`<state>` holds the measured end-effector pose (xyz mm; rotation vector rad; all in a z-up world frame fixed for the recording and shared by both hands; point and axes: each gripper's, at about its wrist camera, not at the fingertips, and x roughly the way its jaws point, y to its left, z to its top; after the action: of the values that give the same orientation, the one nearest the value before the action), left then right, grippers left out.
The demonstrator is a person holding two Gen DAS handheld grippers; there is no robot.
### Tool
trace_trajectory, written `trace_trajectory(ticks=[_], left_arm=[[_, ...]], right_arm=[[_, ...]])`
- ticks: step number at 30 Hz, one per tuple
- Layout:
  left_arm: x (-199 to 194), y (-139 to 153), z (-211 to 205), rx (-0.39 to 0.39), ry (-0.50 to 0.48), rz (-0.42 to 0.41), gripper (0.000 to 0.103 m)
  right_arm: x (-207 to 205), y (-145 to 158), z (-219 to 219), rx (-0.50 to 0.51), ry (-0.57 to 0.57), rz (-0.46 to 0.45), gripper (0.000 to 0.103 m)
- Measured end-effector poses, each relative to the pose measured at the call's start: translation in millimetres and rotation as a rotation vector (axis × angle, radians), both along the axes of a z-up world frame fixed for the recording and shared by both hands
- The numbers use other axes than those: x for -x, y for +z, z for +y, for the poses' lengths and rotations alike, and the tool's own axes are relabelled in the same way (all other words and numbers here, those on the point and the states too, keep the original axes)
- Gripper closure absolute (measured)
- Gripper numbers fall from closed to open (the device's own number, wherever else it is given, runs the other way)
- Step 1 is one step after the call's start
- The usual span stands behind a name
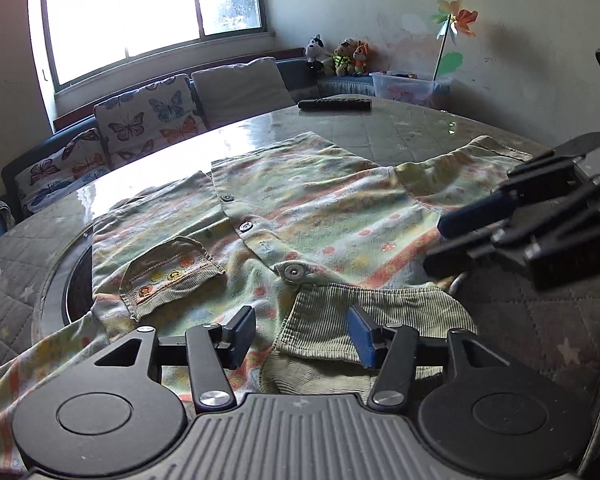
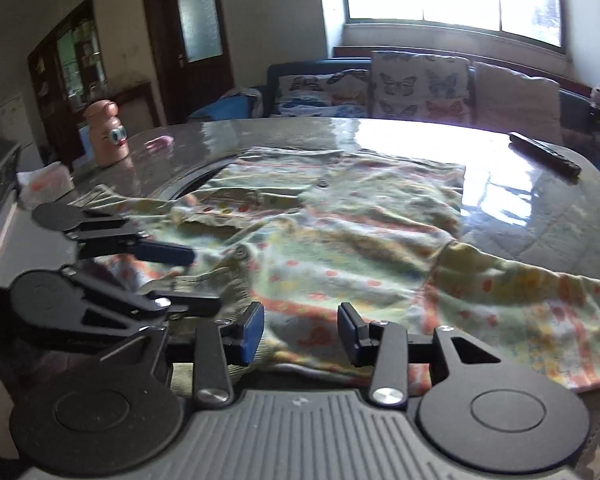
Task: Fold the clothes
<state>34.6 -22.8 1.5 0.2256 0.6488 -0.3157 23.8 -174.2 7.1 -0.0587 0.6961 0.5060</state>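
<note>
I see the shirt spread front-up across the round table, its buttoned placket running away from my left gripper. My left tongs stand apart, with nothing between them; they sit low over the near edge of the shirt, right at the corduroy collar, whose left end lies between the fingers. A chest pocket with a corduroy hem lies just left of that gripper.

My right gripper is also open, the blue pads spread with only cloth showing in the gap. It is over the near edge of the shirt, at the shoulder, and one sleeve stretches off to its right along the table edge. In the left wrist view I see the right gripper from the side, at the shirt's right shoulder; I cannot tell whether it touches the fabric. The two grippers are near each other, both at the collar end of the shirt.

Beyond the shirt a dark remote lies on the far part of the table, well apart from the cloth. A pink bottle stands on the table's left side.
</note>
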Motion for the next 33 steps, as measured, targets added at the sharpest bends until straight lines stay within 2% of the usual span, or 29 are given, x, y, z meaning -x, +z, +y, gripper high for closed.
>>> trace_trajectory(ticks=[3, 7, 10, 11, 12, 13, 16, 22, 30, 33], left_arm=[[1.0, 0.8, -0.2, -0.005, -0.001, -0.001, 0.048], [0.0, 5.8, 1.1, -0.009, 0.004, -0.009, 0.047], [-3.5, 13.7, 0.2, -0.001, 0.018, -0.031, 0.036], [-4.3, 15.2, -1.8, 0.003, 0.018, -0.038, 0.026], [-5.0, 16.3, -3.9, 0.006, 0.017, -0.044, 0.018], [-5.6, 17.3, -6.1, 0.009, 0.016, -0.051, 0.015], [-7.8, 19.3, -13.0, 0.015, 0.013, -0.066, 0.005], [-11.6, 17.5, -19.6, 0.026, 0.013, -0.061, 0.0], [-13.7, 19.0, -19.0, 0.031, 0.032, -0.057, 0.0], [-15.1, 20.2, -17.4, 0.041, 0.04, -0.055, 0.0]], right_arm=[[-10.0, -11.8, -7.0, 0.009, -0.036, 0.032, 0.061], [-3.2, -15.9, -12.8, 0.016, -0.032, 0.043, 0.06], [2.4, -11.7, -19.7, 0.001, -0.041, 0.032, 0.056], [2.6, -9.8, -23.5, -0.003, -0.06, 0.023, 0.054], [2.8, -7.8, -27.5, -0.006, -0.08, 0.014, 0.048], [3.0, -5.9, -31.5, -0.01, -0.099, 0.004, 0.043], [-4.4, -5.5, -53.6, -0.016, -0.203, -0.01, 0.037], [-20.8, -14.3, -94.9, 0.013, -0.357, -0.016, 0.027], [-37.5, -29.6, -164.6, 0.032, -0.574, -0.015, 0.025], [-37.9, -31.6, -181.0, 0.022, -0.605, -0.022, 0.023]])
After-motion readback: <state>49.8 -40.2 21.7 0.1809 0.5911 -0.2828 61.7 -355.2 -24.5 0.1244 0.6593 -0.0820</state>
